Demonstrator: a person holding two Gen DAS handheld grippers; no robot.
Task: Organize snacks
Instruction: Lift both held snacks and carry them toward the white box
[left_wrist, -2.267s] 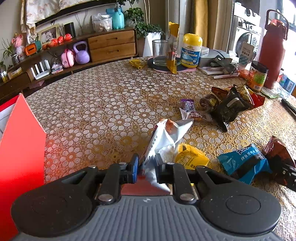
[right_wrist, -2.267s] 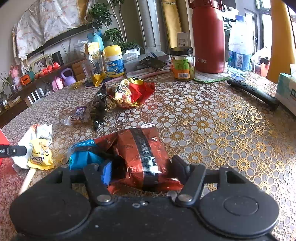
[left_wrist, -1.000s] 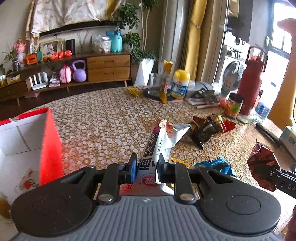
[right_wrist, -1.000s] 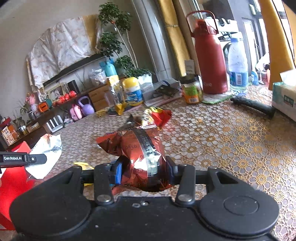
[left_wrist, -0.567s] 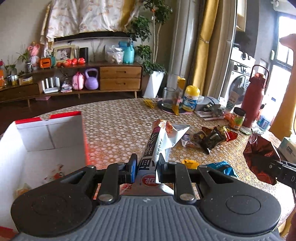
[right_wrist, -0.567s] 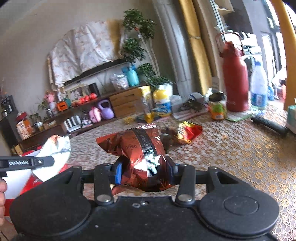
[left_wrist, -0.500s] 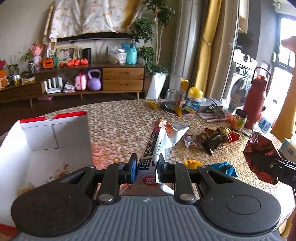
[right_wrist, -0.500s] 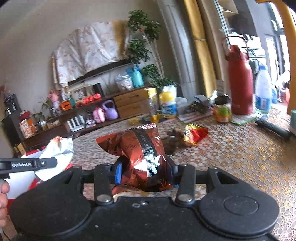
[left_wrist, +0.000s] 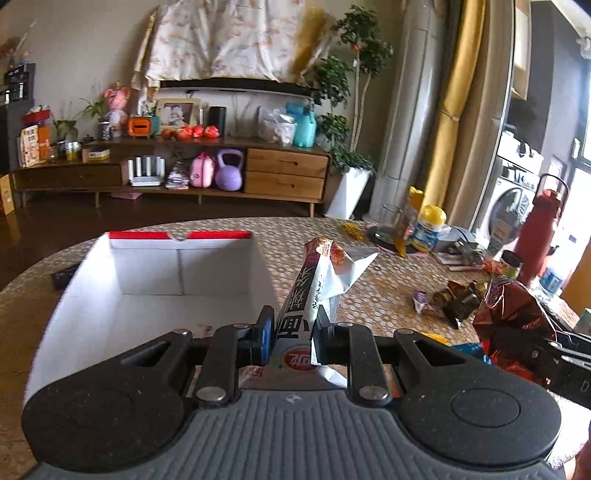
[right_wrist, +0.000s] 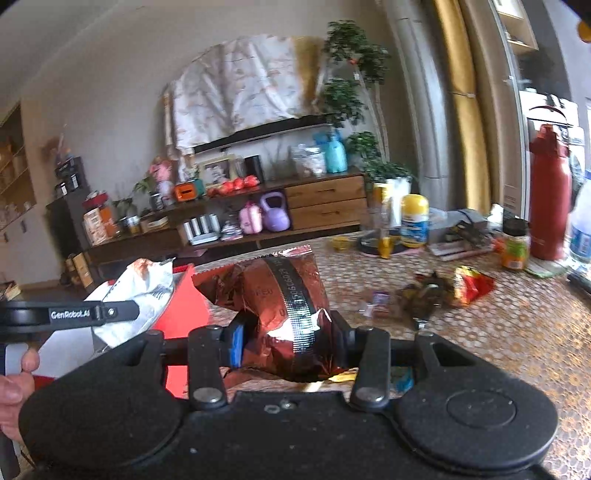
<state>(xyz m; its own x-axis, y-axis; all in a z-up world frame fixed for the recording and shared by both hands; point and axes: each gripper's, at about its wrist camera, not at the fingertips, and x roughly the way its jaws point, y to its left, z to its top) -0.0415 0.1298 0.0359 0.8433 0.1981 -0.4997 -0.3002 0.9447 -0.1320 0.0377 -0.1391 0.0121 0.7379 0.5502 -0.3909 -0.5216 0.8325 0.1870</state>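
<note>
Two grippers raised above table (left_wrist: 388, 306), each loaded. Left gripper (left_wrist: 293, 334): jaws clamped on white snack packet (left_wrist: 325, 280), standing upright between pads. Ahead and left of those jaws, open red-and-white box (left_wrist: 177, 266), white inside. Right gripper (right_wrist: 288, 341): jaws clamped on crinkled red-brown foil packet (right_wrist: 280, 295), bulging above pads. Ahead and right of those jaws, loose wrappers (right_wrist: 432, 291) lying on table. Left of them, hand (right_wrist: 14, 391) on left gripper's grip.

Red box (left_wrist: 177, 258) open on top (white inside, mostly bare) — snack litter (left_wrist: 443, 299) crowds table (left_wrist: 376, 306) on right.
</note>
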